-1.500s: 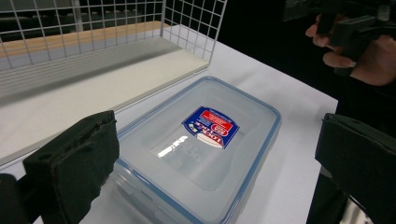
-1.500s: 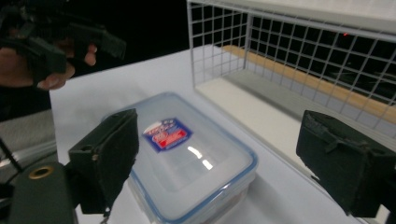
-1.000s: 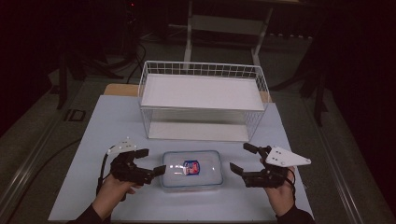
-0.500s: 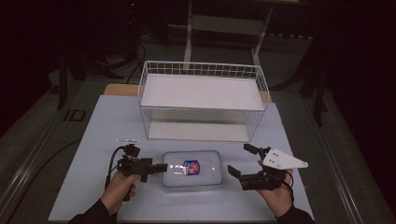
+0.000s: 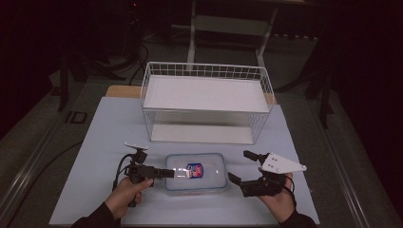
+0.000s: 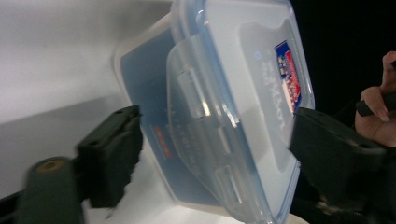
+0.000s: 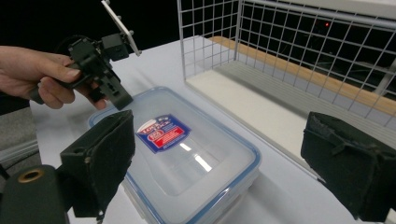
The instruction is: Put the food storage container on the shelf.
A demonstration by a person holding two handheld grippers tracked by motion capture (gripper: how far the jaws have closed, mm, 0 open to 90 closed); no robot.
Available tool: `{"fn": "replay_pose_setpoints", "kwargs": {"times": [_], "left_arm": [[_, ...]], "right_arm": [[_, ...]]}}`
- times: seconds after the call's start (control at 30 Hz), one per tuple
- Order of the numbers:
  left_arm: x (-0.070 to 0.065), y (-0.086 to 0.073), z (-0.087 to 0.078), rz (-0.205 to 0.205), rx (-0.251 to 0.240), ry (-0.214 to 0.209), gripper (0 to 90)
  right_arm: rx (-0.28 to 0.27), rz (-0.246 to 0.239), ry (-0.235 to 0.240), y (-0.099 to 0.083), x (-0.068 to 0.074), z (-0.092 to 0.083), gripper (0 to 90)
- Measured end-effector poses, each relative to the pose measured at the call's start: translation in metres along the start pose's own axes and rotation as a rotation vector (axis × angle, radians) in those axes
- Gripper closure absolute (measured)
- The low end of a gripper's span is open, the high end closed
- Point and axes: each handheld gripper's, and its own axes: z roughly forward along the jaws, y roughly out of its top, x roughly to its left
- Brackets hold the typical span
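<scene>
Left hand-held gripper (image 5: pixel 167 173): lowered to container (image 5: pixel 196 172) end latch, jaws just closing around it, not yet pinching.
Right hand-held gripper (image 5: pixel 240 167): spread, waiting beside.

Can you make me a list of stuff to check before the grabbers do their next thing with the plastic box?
1. Lid sits flat on the plastic box: ok.
2. Left gripper has the box's end flap between its jaws; they have just been closing: ok.
3. Pads pressing on that flap: not ok, gaps show on both sides.
4. Right gripper open beside the box's other end, not touching it: ok.
5. Wire basket stands apart behind the box: ok.
6. Other flaps unlatched: cannot tell.
</scene>
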Motion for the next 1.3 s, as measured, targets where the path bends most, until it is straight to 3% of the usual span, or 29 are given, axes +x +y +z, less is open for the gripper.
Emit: {"fn": "replay_pose_setpoints", "kwargs": {"times": [0.23,0.47,0.57,0.8,0.9,1.13,1.3], "left_arm": [[0.004,-0.002,-0.006,-0.03,-0.031,-0.049,44.3],[0.0,-0.005,-0.006,0.033,-0.024,-0.045,46.8],[-0.003,-0.007,-0.007,0.061,-0.024,-0.062,49.4],[-0.018,-0.014,-0.007,0.175,-0.013,-0.05,53.5],[-0.022,-0.017,-0.007,0.194,-0.013,-0.051,54.9],[-0.028,-0.02,-0.007,0.246,-0.006,-0.046,56.3],[-0.029,-0.022,-0.007,0.259,-0.011,-0.046,56.6]], "right_arm": [[0.022,0.032,0.011,-0.006,-0.002,0.002,13.3],[0.084,0.133,0.035,-0.02,-0.008,0.012,13.4],[0.121,0.167,0.046,-0.024,-0.01,0.015,13.7],[0.198,0.274,0.082,-0.035,-0.023,0.024,14.9],[0.219,0.327,0.11,-0.04,-0.028,0.026,15.9],[0.28,0.446,0.206,-0.051,-0.039,0.029,25.0],[0.307,0.491,0.254,-0.058,-0.045,0.031,42.2]]}}
